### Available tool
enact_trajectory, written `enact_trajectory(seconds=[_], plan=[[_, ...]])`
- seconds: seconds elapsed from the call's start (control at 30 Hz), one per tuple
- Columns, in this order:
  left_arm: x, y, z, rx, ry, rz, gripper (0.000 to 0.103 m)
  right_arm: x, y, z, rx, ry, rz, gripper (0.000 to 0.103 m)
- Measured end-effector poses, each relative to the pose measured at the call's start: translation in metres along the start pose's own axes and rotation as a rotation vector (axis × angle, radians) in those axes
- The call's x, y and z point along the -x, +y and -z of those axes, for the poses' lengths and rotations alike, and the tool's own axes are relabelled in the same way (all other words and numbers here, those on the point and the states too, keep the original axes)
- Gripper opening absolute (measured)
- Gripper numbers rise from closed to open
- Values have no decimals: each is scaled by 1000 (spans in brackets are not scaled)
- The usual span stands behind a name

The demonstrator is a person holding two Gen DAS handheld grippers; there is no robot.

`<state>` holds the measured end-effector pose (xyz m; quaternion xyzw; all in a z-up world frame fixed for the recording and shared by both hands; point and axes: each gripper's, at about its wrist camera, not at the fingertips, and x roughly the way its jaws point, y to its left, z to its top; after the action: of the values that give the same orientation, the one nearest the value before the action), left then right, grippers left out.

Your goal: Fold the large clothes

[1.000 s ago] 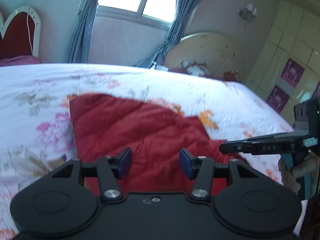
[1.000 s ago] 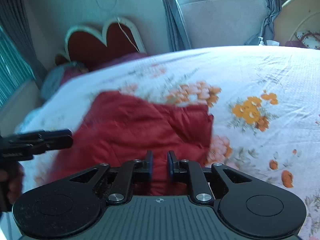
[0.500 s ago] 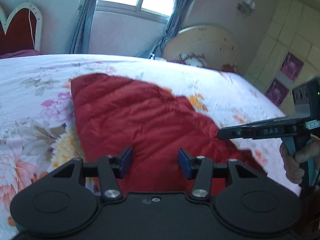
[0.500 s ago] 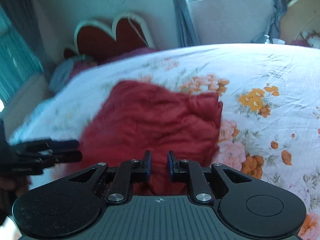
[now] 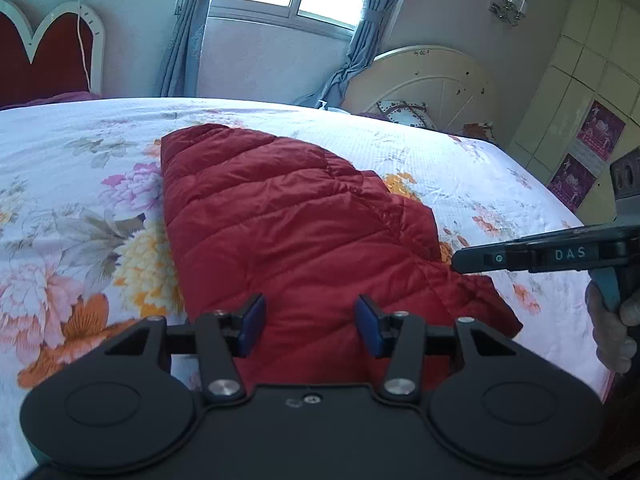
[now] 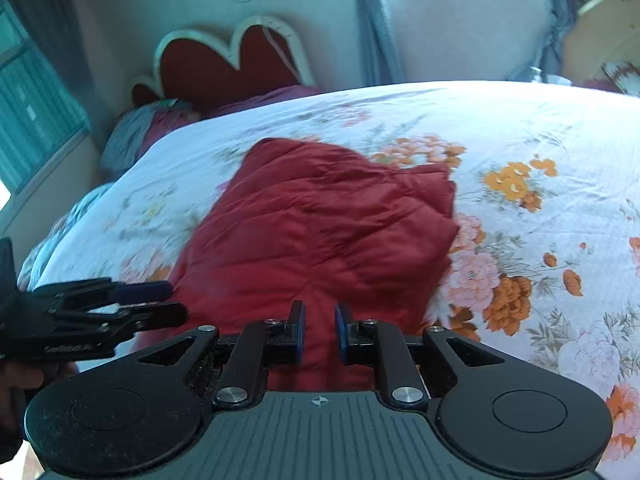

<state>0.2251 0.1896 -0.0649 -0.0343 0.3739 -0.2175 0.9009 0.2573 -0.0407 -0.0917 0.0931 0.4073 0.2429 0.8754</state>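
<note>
A red quilted jacket (image 5: pixel 300 220) lies folded into a compact shape on the floral bedsheet (image 5: pixel 80 200). My left gripper (image 5: pixel 311 312) hovers over its near end, open, its blue pads wide apart with nothing between them. My right gripper (image 6: pixel 319 320) hangs over the same near end of the jacket (image 6: pixel 320 232), its pads a narrow gap apart and pinching no fabric. The right gripper (image 5: pixel 480 258) also shows at the right edge of the left wrist view, held by a hand. The left gripper (image 6: pixel 160 300) enters the right wrist view from the left.
The bed (image 6: pixel 540 140) fills both views. A red heart-shaped headboard (image 6: pixel 240 64) and pillows (image 6: pixel 136 132) are at its head. Behind the bed are a window with blue curtains (image 5: pixel 188 40), a round cream board (image 5: pixel 420 76) and a wardrobe (image 5: pixel 580 80).
Both grippers have drawn back toward the near edge of the bed, so more of the jacket shows ahead of them. Neither gripper's jaws have visibly changed.
</note>
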Motion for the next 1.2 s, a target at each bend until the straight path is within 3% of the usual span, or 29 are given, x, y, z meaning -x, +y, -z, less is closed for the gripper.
enact_trajectory(seconds=[0.13, 0.37, 0.6, 0.83, 1.2], plan=[[3, -9, 6, 0, 4, -38, 48, -2, 14, 9, 46, 32, -16, 15], [-6, -15, 13, -52, 18, -88, 48, -21, 12, 27, 73, 107, 38, 15], [15, -16, 21, -17, 9, -60, 48, 9, 15, 35, 79, 52, 18, 15], [13, -14, 40, 11, 27, -89, 48, -13, 0, 51, 24, 121, 19, 15], [17, -21, 40, 19, 17, -145, 48, -3, 2, 53, 17, 78, 15, 15]])
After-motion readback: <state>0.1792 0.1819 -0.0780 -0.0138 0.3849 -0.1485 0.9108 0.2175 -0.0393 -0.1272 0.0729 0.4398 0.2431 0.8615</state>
